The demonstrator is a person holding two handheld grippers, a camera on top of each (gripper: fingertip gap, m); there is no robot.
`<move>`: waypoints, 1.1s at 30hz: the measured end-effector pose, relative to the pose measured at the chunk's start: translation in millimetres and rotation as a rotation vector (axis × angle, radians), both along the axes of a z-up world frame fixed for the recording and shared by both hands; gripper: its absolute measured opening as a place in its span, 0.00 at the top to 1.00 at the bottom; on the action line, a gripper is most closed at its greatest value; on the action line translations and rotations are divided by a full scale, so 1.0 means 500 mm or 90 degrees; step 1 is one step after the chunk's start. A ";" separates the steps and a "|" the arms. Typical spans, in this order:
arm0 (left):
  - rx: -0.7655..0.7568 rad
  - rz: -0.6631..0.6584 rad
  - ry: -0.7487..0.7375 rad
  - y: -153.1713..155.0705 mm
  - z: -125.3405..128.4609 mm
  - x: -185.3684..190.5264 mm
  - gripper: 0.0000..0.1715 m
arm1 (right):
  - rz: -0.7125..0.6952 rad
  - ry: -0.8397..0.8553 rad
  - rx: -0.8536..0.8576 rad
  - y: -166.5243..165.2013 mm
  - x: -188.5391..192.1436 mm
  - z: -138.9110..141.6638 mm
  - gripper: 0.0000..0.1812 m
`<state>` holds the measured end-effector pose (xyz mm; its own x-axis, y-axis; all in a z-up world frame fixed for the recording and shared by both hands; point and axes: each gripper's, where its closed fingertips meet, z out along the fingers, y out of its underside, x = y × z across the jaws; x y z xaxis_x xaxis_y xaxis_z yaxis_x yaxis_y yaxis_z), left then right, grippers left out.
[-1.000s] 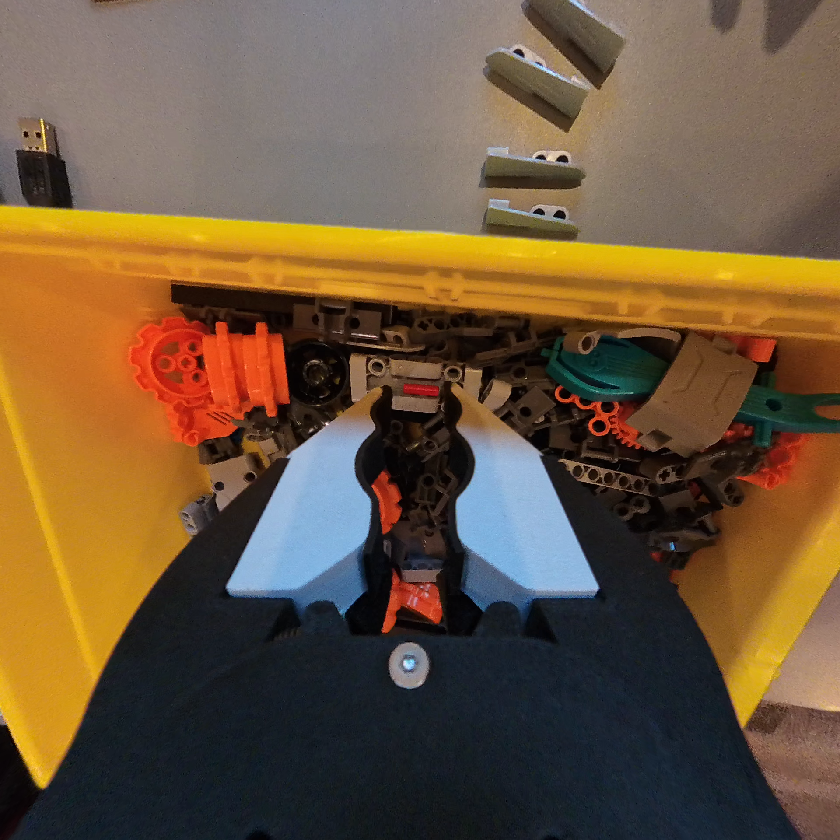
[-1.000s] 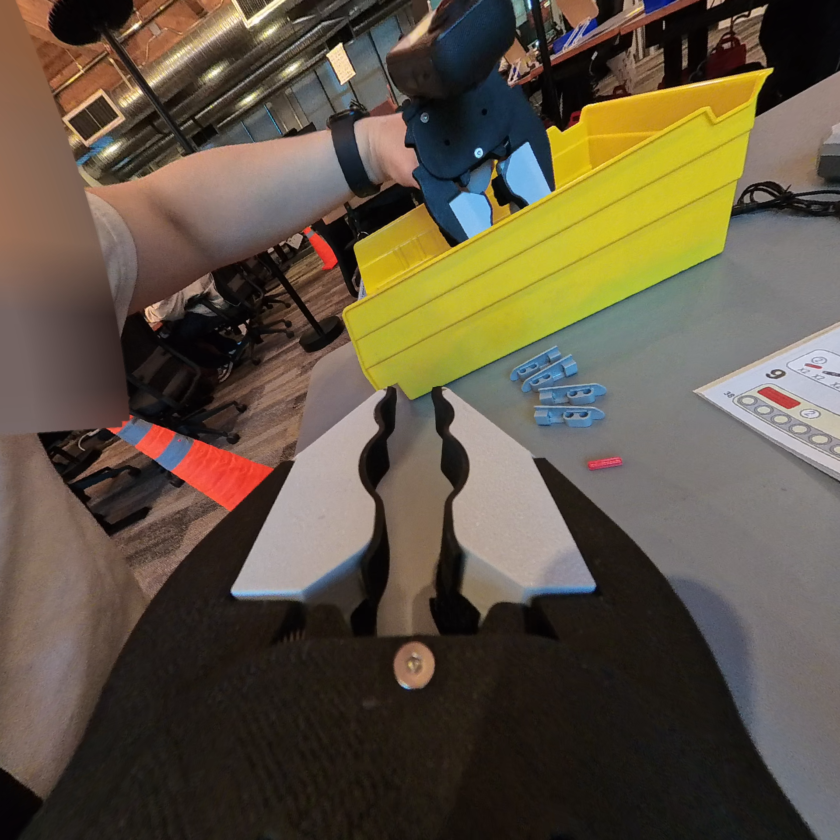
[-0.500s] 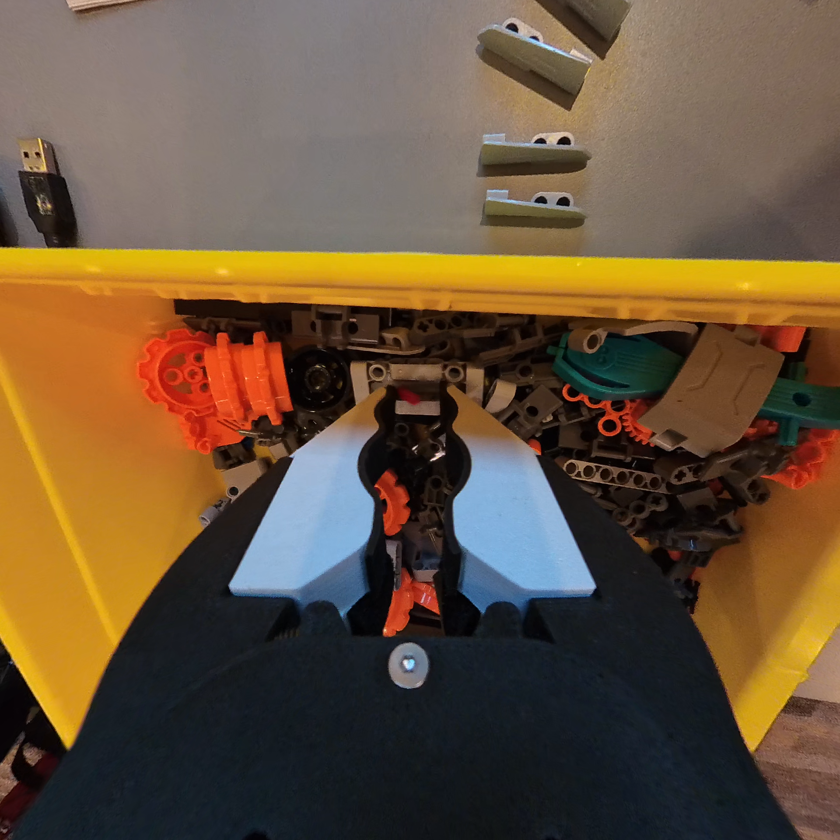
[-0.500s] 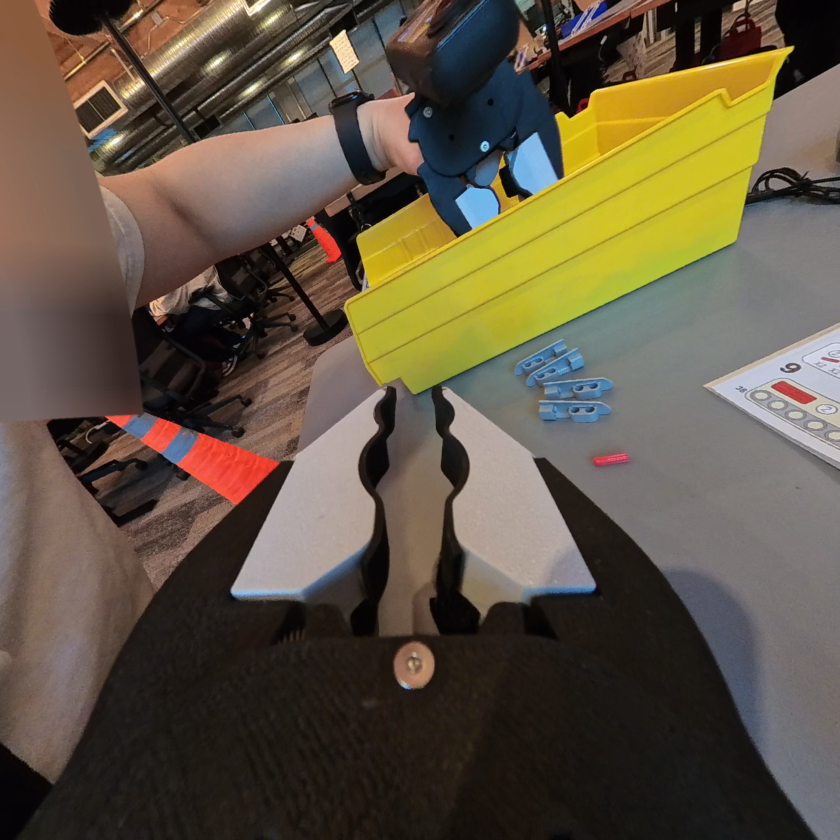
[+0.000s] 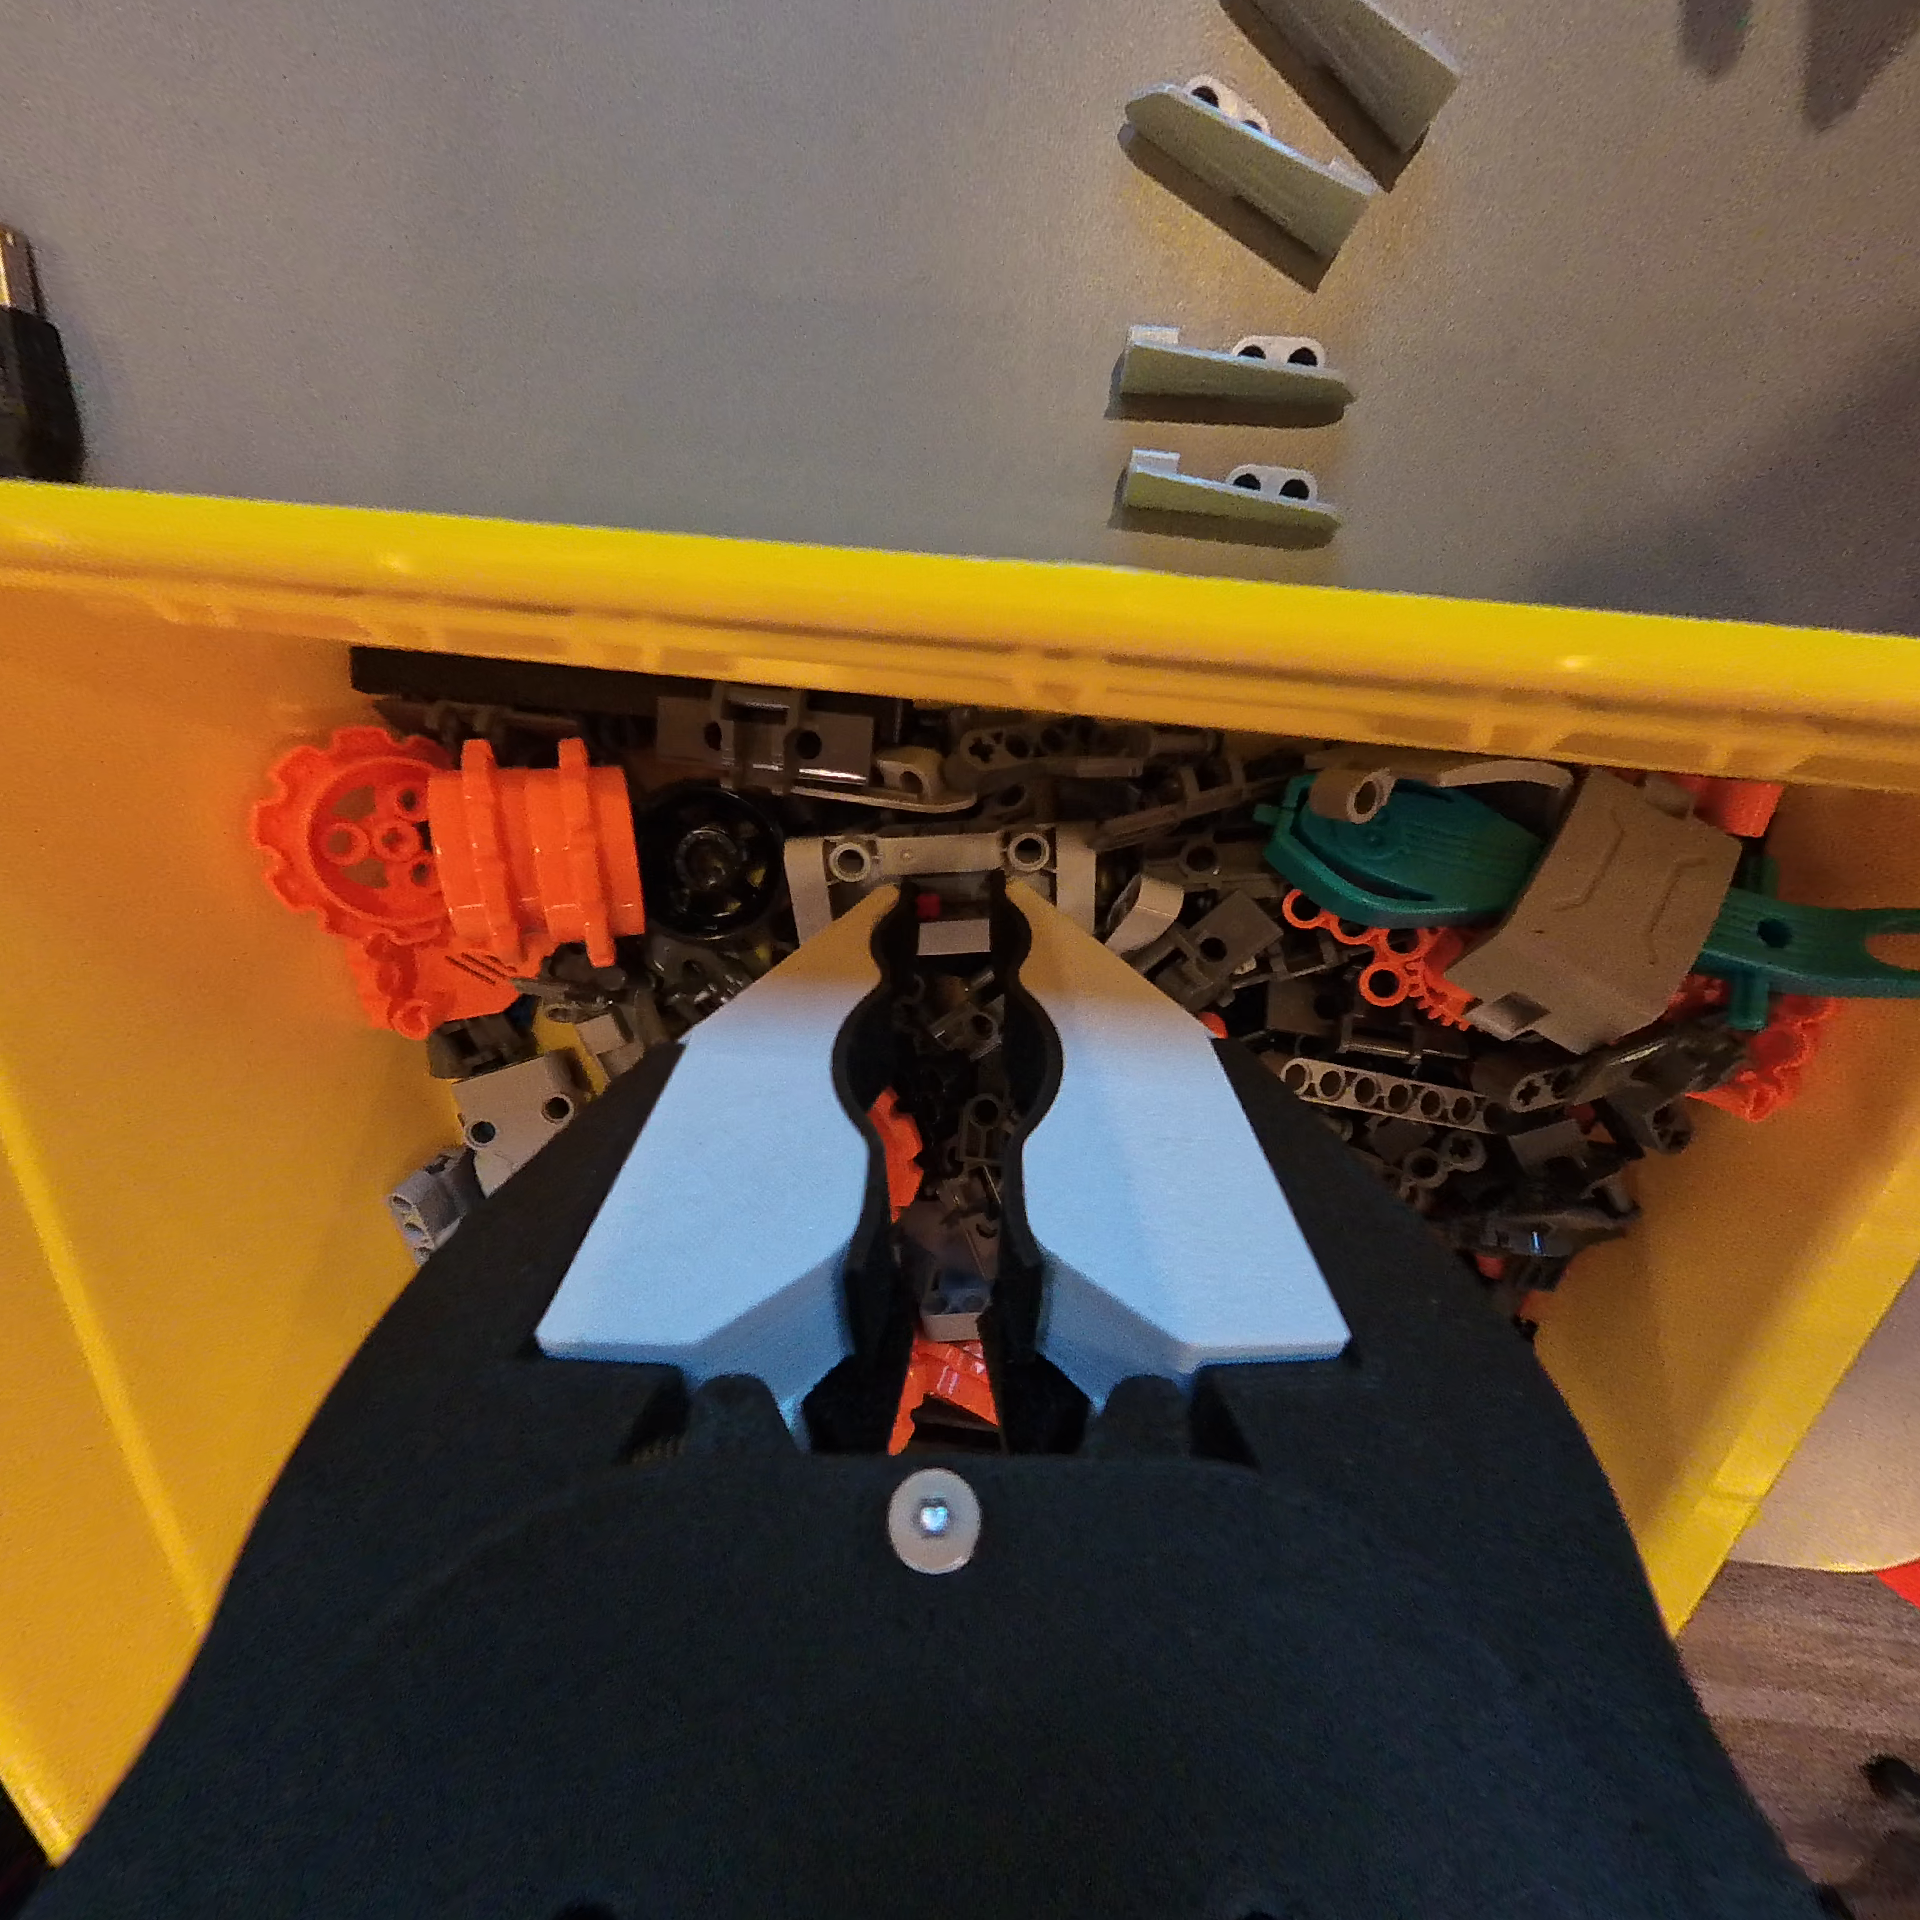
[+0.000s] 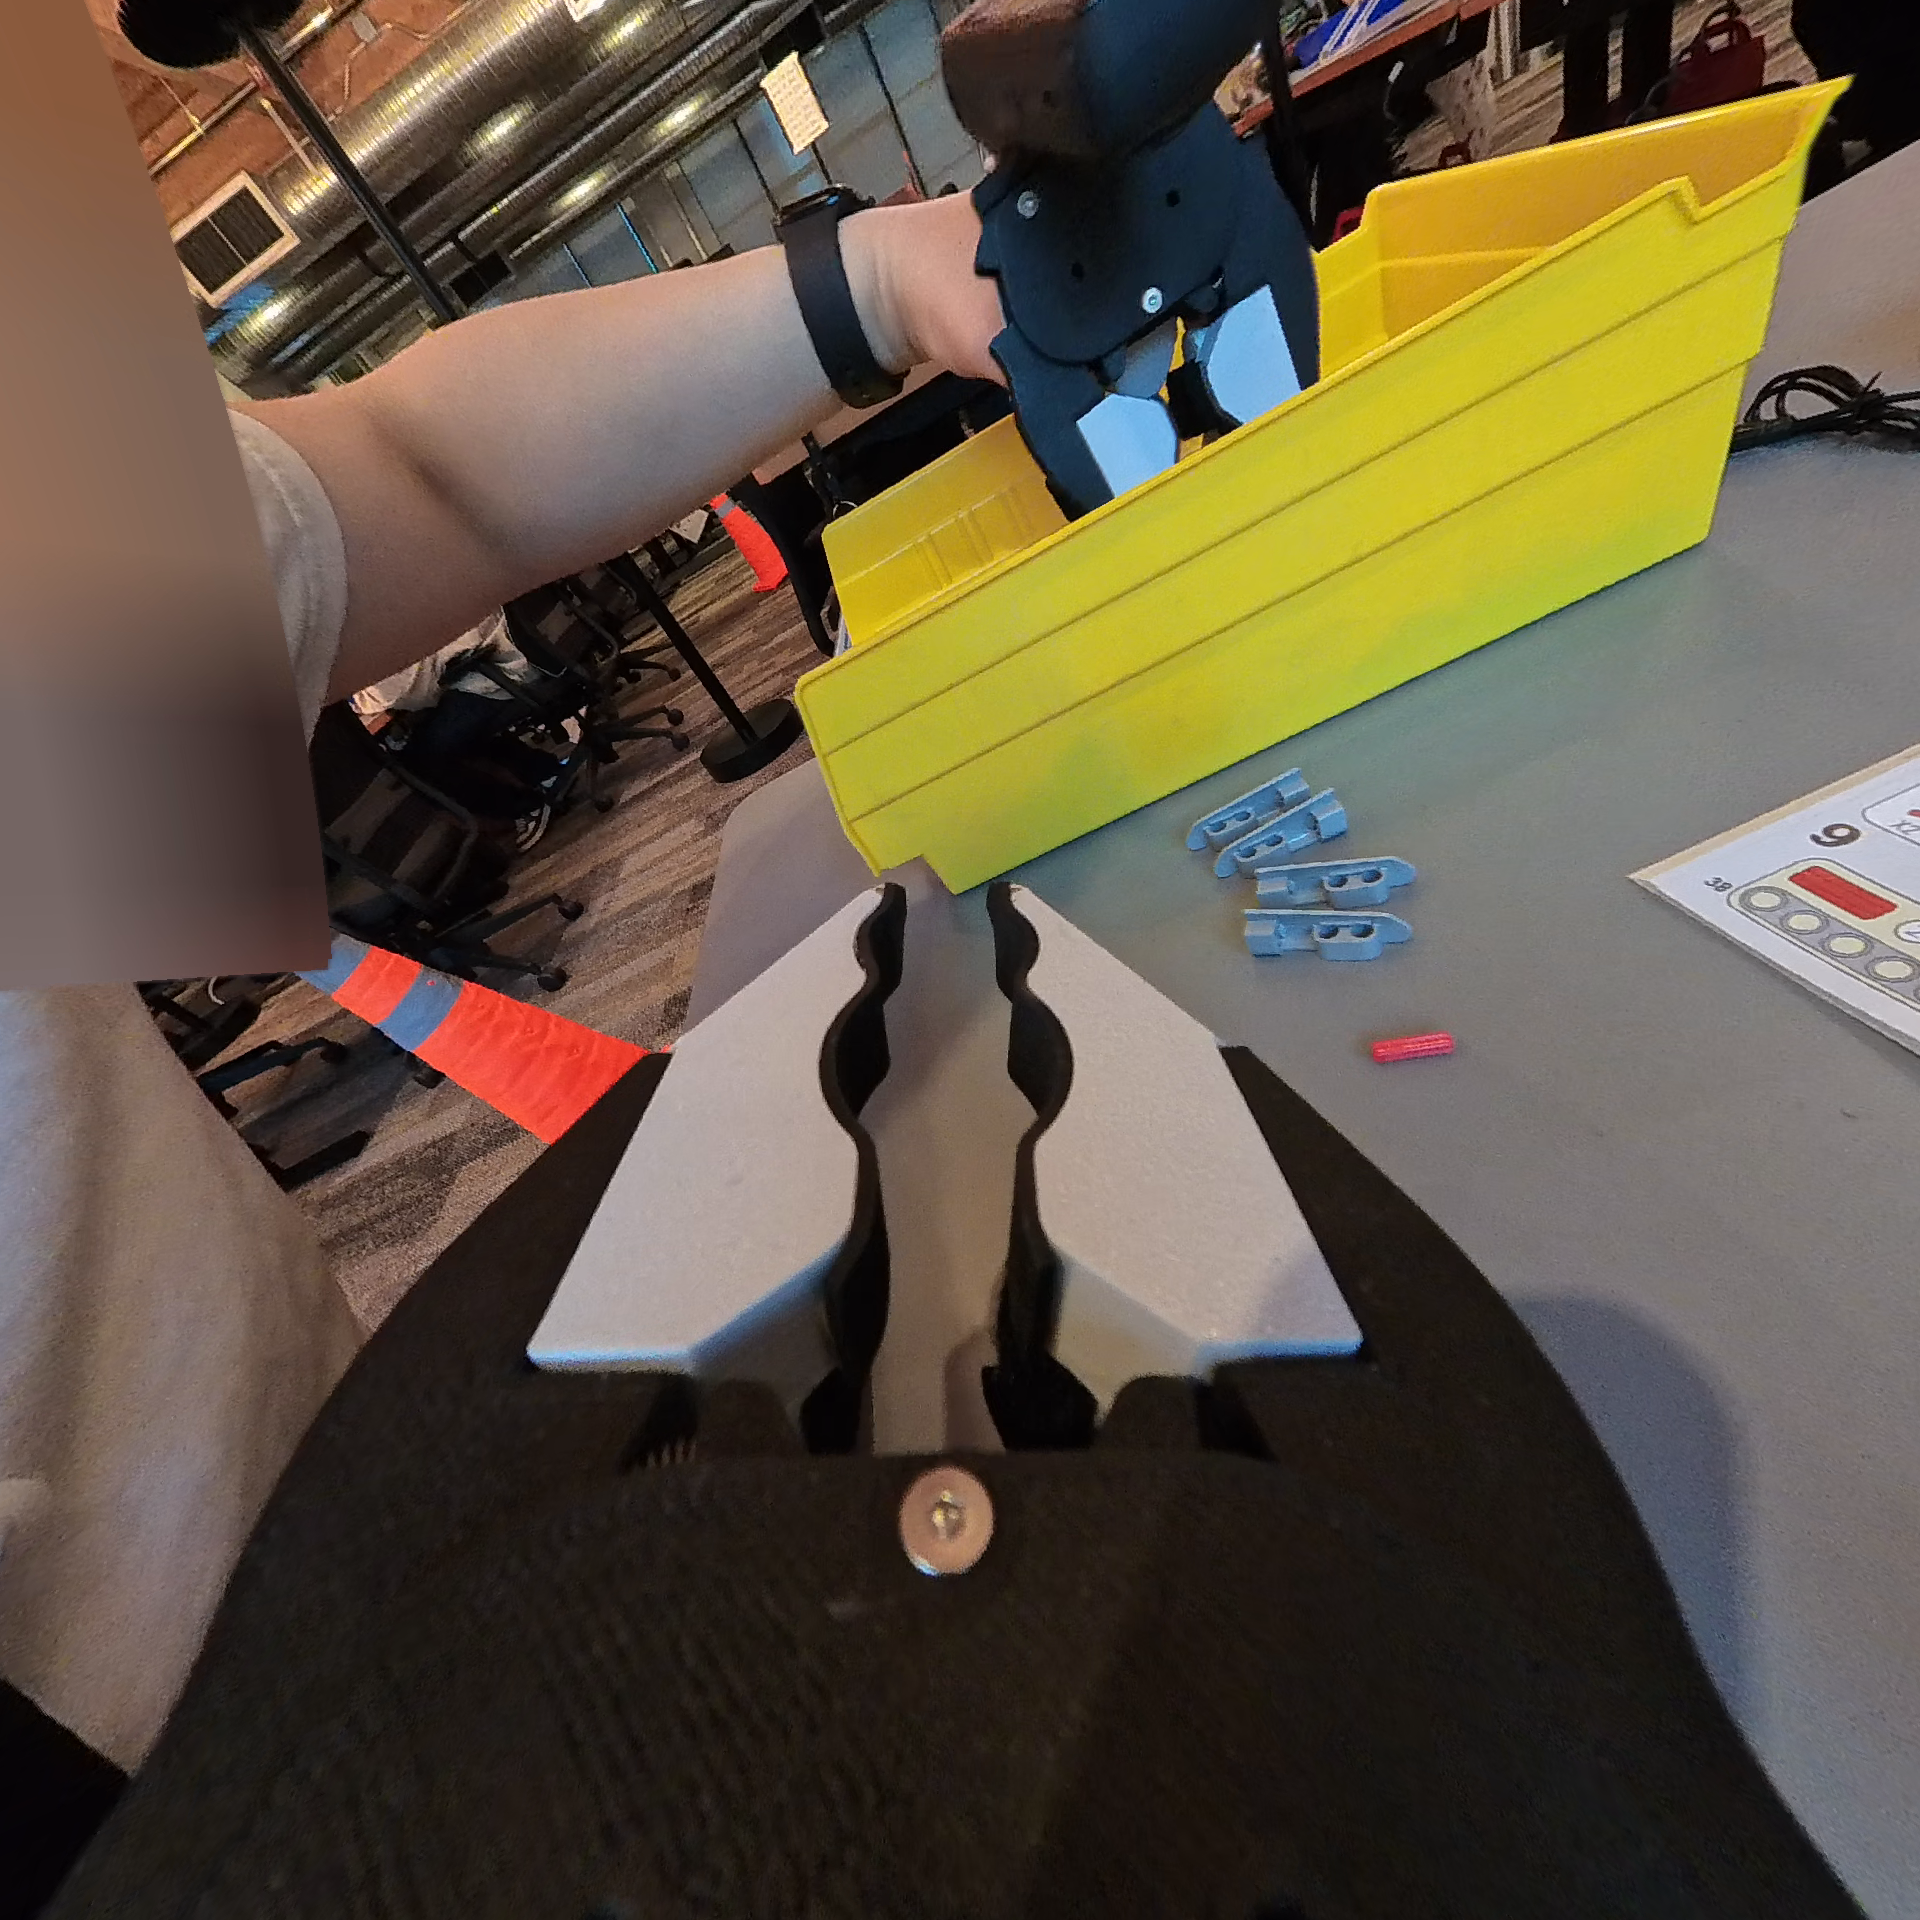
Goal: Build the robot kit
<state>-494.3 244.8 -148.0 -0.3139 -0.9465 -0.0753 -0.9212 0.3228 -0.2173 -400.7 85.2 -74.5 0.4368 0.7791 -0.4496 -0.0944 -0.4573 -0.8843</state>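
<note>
My left gripper (image 5: 953,894) reaches down into a yellow bin (image 5: 935,613) full of dark grey, orange and teal building pieces. Its jaws stand a narrow gap apart, and a small light grey piece with a red bit (image 5: 954,933) fills the gap between the tips. It also shows in the right wrist view (image 6: 1164,416), held by a bare arm inside the bin (image 6: 1299,644). My right gripper (image 6: 945,894) hovers over the grey table near the bin's corner, jaws slightly apart and empty.
Several grey curved pieces (image 6: 1309,883) lie on the table beside the bin, with a small red pin (image 6: 1411,1047) nearby. A printed instruction sheet (image 6: 1818,914) lies at the right, and a black cable (image 6: 1829,410) behind it. In the bin are an orange gear (image 5: 353,831) and a teal blade (image 5: 1392,852). Tip to tip, the grippers are about 20 cm apart. About 6 cm separates my left fingertips from the teal blade (image 5: 1392,852).
The left jaws have narrowed a little around the small grey and red piece, which has turned between the tips. The right gripper has barely moved.
</note>
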 end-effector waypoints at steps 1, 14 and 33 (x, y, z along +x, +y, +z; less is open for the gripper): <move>-0.004 0.002 0.000 0.000 0.000 0.000 0.94 | 0.001 -0.002 0.000 -0.001 -0.001 -0.001 0.91; 0.067 0.134 -0.155 0.034 0.119 -0.001 0.99 | 0.002 0.000 0.003 -0.005 -0.004 0.005 0.91; 0.190 0.142 -0.148 -0.209 0.055 0.268 0.99 | -0.106 -0.102 0.136 -0.078 0.114 0.025 0.92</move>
